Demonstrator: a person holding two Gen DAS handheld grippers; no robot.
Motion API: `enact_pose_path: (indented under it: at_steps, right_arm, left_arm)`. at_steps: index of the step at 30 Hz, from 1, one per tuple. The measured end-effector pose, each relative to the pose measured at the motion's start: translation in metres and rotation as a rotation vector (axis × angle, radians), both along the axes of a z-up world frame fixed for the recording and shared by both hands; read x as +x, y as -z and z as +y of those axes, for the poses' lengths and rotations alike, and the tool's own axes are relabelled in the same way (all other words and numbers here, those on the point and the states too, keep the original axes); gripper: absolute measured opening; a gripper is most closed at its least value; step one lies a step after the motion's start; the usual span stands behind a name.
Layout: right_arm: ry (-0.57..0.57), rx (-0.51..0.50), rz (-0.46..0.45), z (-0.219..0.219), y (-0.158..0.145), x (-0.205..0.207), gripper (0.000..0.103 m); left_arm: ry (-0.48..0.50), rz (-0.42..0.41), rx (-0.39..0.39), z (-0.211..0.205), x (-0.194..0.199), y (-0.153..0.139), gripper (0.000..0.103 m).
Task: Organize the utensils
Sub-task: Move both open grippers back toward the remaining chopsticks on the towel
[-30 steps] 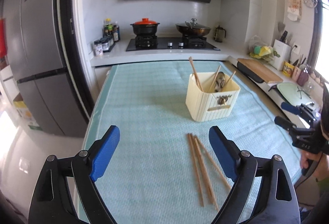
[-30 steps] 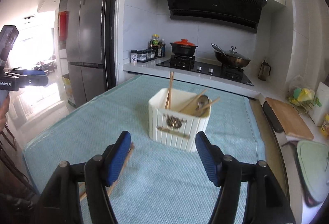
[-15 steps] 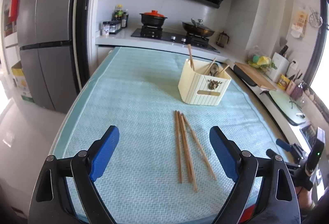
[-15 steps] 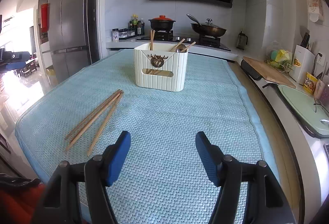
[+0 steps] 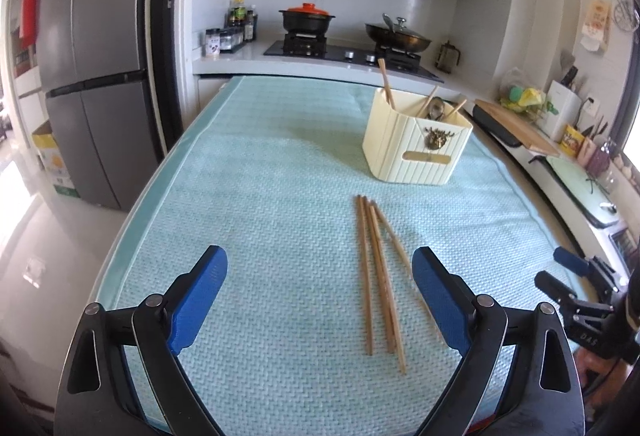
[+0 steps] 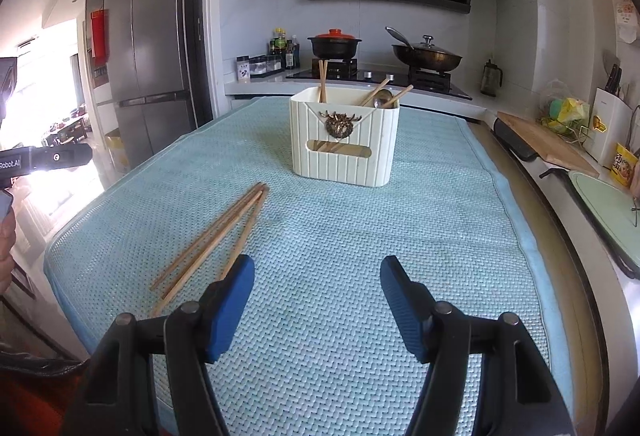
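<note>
Wooden chopsticks (image 5: 378,276) are lying loose on the surface, just in front of the holder (image 5: 416,144). Both the left gripper (image 5: 320,296) and right gripper (image 6: 316,300) are hovering with jaws wide and empty. Pickup is probably starting; next, jaws must straddle one chopstick.
</note>
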State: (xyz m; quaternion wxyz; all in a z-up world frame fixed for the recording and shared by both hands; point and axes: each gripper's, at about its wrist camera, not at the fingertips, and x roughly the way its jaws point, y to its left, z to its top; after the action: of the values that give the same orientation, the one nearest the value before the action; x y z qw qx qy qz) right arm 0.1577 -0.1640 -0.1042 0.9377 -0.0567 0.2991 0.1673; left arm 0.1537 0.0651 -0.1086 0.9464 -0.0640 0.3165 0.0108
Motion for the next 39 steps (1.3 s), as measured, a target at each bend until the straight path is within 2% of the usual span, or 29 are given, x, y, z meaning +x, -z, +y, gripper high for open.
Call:
enact_pose_path:
  at_steps: [9,13,23,34,39]
  right_arm:
    - [-0.005,-0.005,0.043,0.008,0.022,0.0,0.067]
    - [-0.002,-0.002,0.056,0.01,0.026,0.001,0.067]
    - [-0.022,-0.042,0.052,0.019,0.027,-0.005,0.067]
    - [-0.019,-0.045,0.066,0.018,0.029,-0.006,0.067]
    - [0.007,-0.015,0.073,0.011,0.029,-0.001,0.067]
  left_arm:
    - [0.014,0.049,0.002,-0.003,0.011,0.029,0.094]
    - [0.008,0.05,0.037,-0.003,0.011,0.03,0.094]
    - [0.012,0.059,0.019,-0.001,0.01,0.035,0.094]
    - [0.031,0.104,0.029,-0.005,0.017,0.047,0.094]
    - [0.018,0.118,0.029,0.0,0.017,0.05,0.094]
